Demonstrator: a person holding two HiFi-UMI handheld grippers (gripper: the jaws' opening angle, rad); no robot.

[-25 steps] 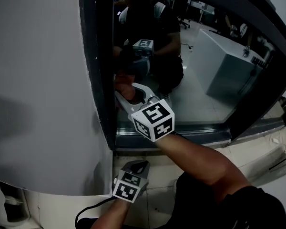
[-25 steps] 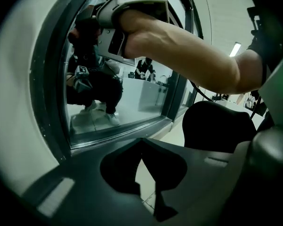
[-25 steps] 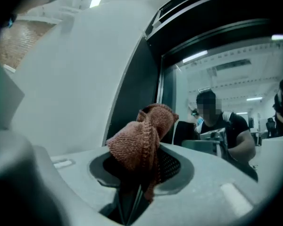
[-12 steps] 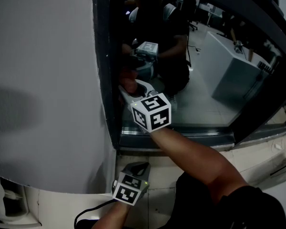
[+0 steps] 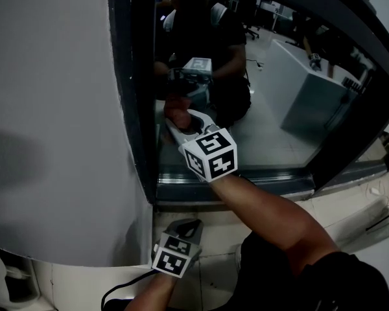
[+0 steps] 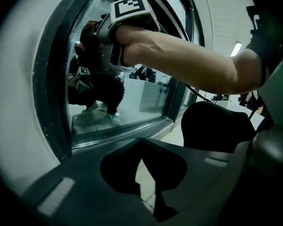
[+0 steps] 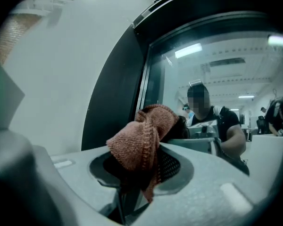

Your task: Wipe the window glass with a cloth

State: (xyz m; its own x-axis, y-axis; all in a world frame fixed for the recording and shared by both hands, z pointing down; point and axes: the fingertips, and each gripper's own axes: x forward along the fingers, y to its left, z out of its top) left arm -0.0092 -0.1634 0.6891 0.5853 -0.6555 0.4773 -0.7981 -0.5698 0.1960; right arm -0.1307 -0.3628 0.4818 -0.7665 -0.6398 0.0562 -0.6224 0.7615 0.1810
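A reddish-brown cloth [image 7: 140, 144] is bunched between the jaws of my right gripper [image 5: 179, 120], which is shut on it. In the head view the cloth [image 5: 175, 112] presses against the lower left part of the window glass [image 5: 272, 102], close to the dark frame [image 5: 133, 96]. The glass mirrors the gripper and a crouching person. My left gripper [image 5: 188, 225] hangs lower, below the sill, apart from the window. Its jaws meet in the left gripper view [image 6: 140, 142] with nothing between them.
A grey wall [image 5: 52, 109] runs to the left of the frame. The sill [image 5: 246, 188] lies under the glass, and pale floor tiles [image 5: 350, 206] lie below it. A black cable [image 5: 120, 287] trails on the floor by my left hand.
My right gripper has slid a little upward on the glass with the cloth still in it. The left gripper has stayed where it was.
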